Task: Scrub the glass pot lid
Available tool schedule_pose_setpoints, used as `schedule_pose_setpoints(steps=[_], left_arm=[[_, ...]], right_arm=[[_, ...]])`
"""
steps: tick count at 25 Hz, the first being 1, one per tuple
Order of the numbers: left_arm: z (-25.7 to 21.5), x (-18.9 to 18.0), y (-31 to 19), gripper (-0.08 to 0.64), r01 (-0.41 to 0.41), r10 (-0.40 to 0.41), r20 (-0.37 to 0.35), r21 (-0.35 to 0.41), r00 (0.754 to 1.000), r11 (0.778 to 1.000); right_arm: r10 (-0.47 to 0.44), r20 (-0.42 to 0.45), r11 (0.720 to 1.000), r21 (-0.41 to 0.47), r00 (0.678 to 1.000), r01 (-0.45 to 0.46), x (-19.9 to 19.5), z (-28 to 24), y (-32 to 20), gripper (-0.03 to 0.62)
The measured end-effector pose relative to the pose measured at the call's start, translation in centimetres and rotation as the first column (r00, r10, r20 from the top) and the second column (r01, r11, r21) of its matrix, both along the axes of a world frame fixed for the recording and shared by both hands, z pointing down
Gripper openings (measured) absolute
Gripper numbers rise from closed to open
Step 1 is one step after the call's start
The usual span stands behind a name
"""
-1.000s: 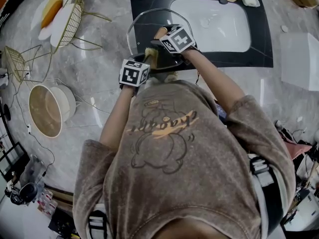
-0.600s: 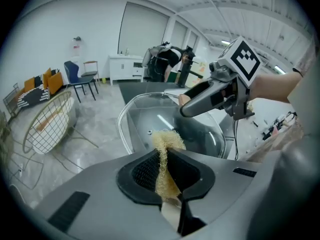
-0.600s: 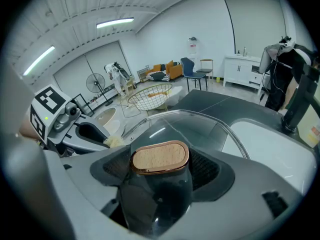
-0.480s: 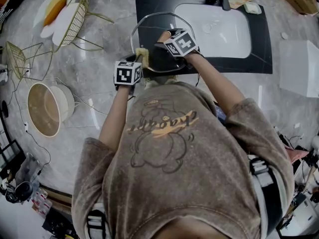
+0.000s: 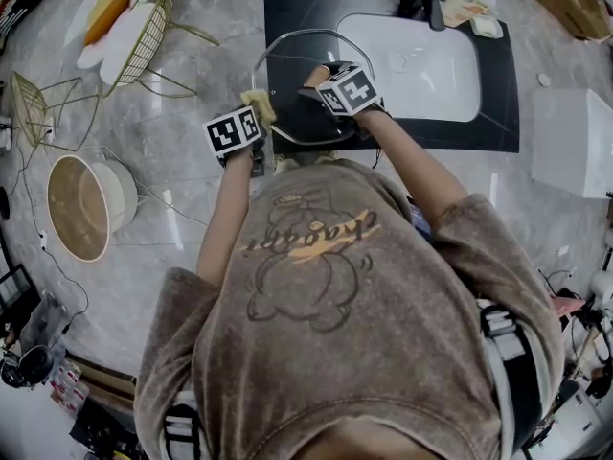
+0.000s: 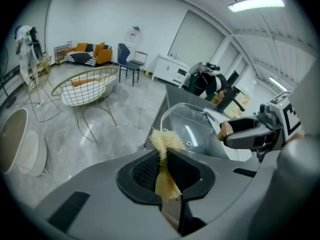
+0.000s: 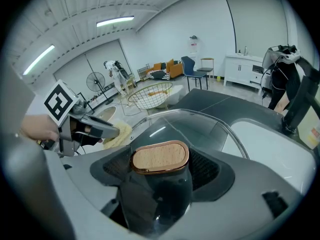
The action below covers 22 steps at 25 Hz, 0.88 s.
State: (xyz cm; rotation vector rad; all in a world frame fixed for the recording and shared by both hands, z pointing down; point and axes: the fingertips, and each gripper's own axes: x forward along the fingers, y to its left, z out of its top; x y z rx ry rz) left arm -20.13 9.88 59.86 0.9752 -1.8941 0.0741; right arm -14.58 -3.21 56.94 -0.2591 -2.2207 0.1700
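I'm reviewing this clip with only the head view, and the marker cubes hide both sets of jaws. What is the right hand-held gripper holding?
Observer: The right hand-held gripper is shut on the wooden-topped knob of the glass pot lid.
Reviewer: And the left one?
Observer: The left hand-held gripper is shut on a frayed yellow scrub pad.
Reviewer: Is the pad on the glass?
Observer: The right gripper view shows it at the lid's rim, not the middle; contact is unclear.

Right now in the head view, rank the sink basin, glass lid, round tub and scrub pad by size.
1. Sink basin and glass lid: about alike. The lid is held up, likely nearer the camera, so unranked.
2. Round tub.
3. Scrub pad.
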Motion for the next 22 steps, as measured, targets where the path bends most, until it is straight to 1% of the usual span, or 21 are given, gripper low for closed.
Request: schedule_pose_setpoints(steps=[1, 3, 8, 14, 22], left_arm=[[0.0, -0.4, 0.0, 0.055, 0.024, -0.024, -0.011, 0.004, 1.0, 1.0], [0.0, -1.0, -0.2, 0.055, 0.047, -0.047, -0.018, 0.002, 0.999, 0.999], [-0.2, -2.4, -1.0, 0.055, 0.055, -0.055, -0.007, -0.013, 0.998, 0.998], [-0.2, -3.9, -2.5, 0.055, 0.042, -0.042, 0.002, -0.023, 0.999, 0.999], [-0.4, -6.5, -5.1, 0.055, -0.006, 0.007, 0.029, -0.046, 1.0, 0.999]], right_arm=[[0.0, -0.001, 1.0, 0.001, 1.0, 0.0, 0.0, 0.0, 0.0, 0.361], [-0.001, 0.0, 1.0, 0.0, 1.0, 0.001, 0.0, -0.1, 0.0, 0.362], [-0.008, -0.001, 1.0, 0.003, 1.0, 0.008, -0.1, -0.3, 0.2, 0.362], [-0.006, -0.007, 1.0, 0.006, 1.0, 0.006, -0.1, -0.1, 0.0, 0.361], [0.001, -0.009, 1.0, 0.006, 1.0, -0.001, -0.1, 0.0, 0.0, 0.362]])
